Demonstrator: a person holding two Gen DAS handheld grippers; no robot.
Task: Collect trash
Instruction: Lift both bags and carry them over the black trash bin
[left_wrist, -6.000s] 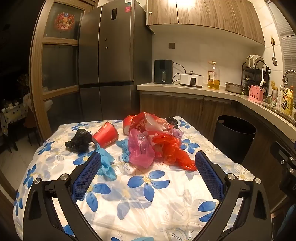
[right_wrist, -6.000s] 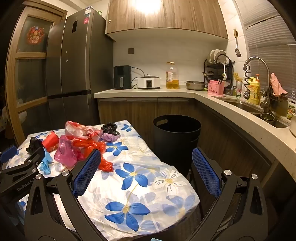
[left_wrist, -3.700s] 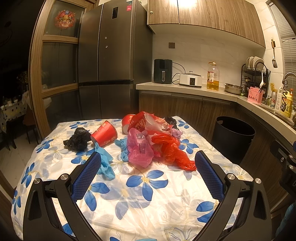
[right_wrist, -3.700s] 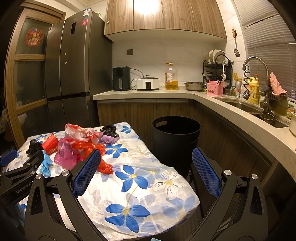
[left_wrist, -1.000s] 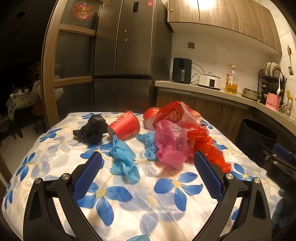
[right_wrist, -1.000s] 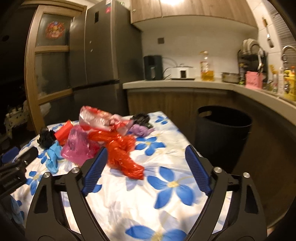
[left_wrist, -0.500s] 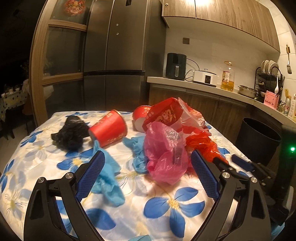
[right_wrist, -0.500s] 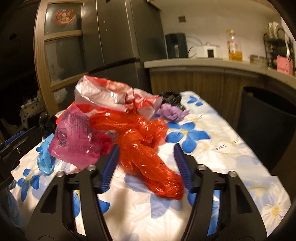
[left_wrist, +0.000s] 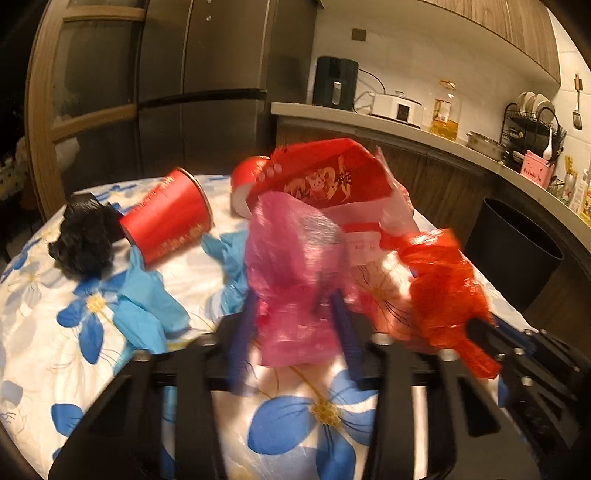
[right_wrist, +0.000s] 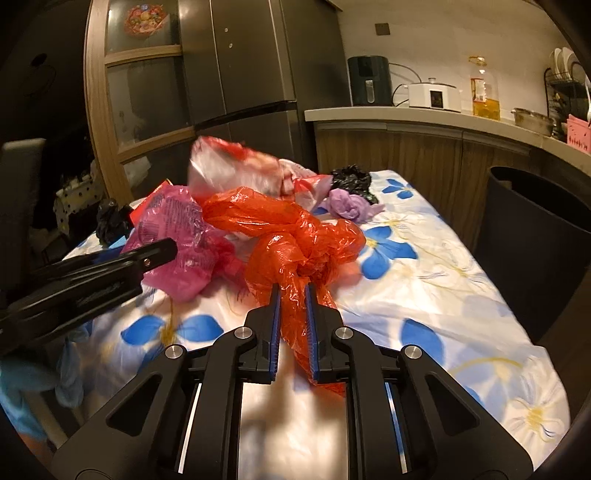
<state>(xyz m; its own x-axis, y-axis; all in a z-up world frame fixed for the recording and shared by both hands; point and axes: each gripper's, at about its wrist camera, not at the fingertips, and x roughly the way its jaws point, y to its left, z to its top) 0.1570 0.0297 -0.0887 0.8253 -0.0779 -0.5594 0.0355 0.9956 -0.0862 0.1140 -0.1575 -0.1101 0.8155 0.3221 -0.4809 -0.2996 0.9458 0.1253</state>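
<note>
Both grippers had just been closing. The left gripper (left_wrist: 293, 295) had pinched the pink plastic bag (left_wrist: 295, 266) between its pads, and the right gripper (right_wrist: 291, 291) clenched the red plastic bag (right_wrist: 288, 236). A second earlier both had hovered wide open, short of the pile. The bags still lay on the flowered tablecloth (right_wrist: 424, 295); the black bin (right_wrist: 535, 229) waited beside it, so lifting looked next.

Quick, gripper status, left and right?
Left gripper: just closing, on the pink bag.
Right gripper: just closing, on the red bag.
</note>
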